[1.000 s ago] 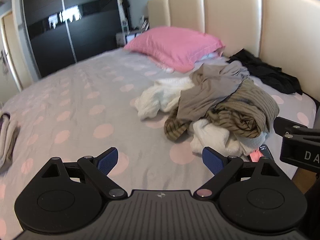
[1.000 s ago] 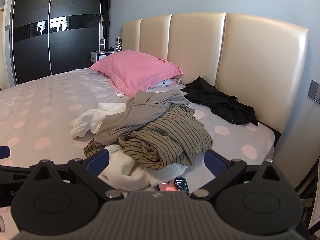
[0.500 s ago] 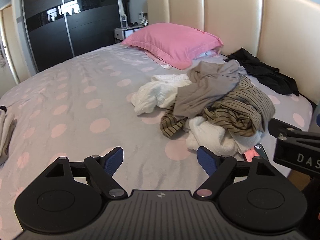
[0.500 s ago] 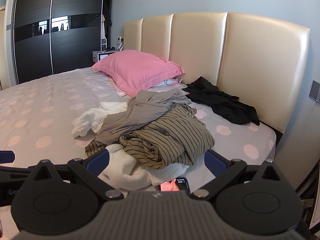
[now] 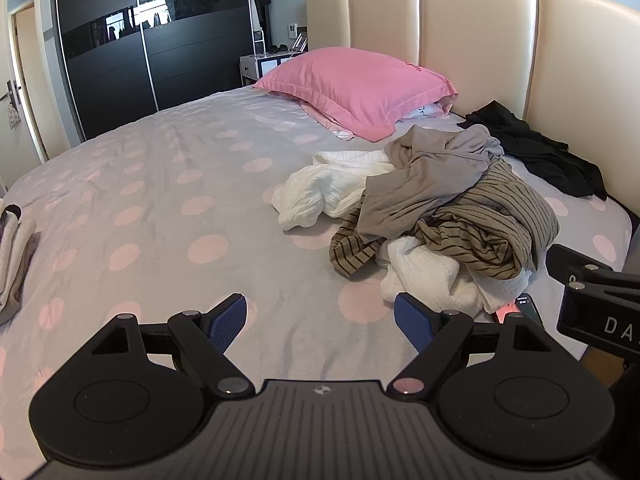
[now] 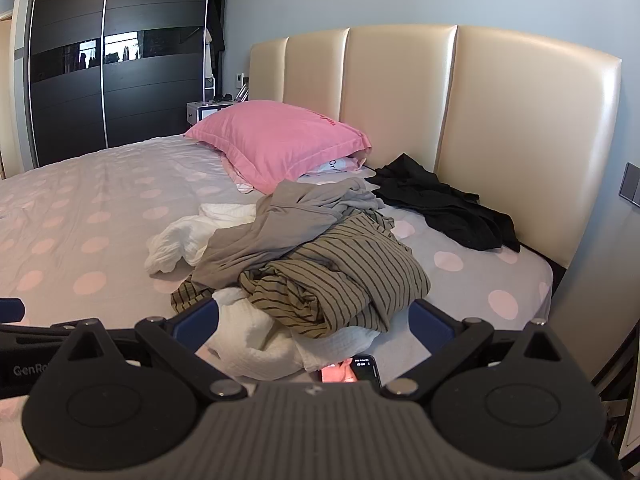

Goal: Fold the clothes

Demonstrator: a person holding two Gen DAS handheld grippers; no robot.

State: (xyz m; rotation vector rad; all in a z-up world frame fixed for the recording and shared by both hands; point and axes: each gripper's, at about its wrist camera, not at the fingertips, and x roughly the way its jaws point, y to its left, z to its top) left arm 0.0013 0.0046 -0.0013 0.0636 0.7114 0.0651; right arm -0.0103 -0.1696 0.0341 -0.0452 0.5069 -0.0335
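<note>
A heap of unfolded clothes [image 5: 436, 216] is lying on the bed's right side near the headboard: a grey top [image 6: 272, 232] is draping over an olive striped shirt [image 6: 344, 288], with crumpled white garments [image 5: 328, 188] spilling out at the left and front, and a black garment [image 6: 444, 208] is lying apart by the headboard [image 6: 520, 128]. The left gripper [image 5: 320, 318] is hovering over bare sheet, its blue-padded jaws spread wide and holding nothing; the right gripper [image 6: 314, 318] is likewise gaping empty just before the pile. Partial lettering is showing on the gripper bodies, "DA" in the left view and "GenRo" in the right, both cut off. A phone [image 6: 366, 368] is peeking out from under the white cloth, its screen text too small to read. Folded items [image 5: 12, 256] are sitting cropped at the left edge. A pink pillow [image 5: 356, 84] is resting on the grey sheet with pink dots [image 5: 160, 200], before a dark sliding wardrobe [image 5: 120, 48].
</note>
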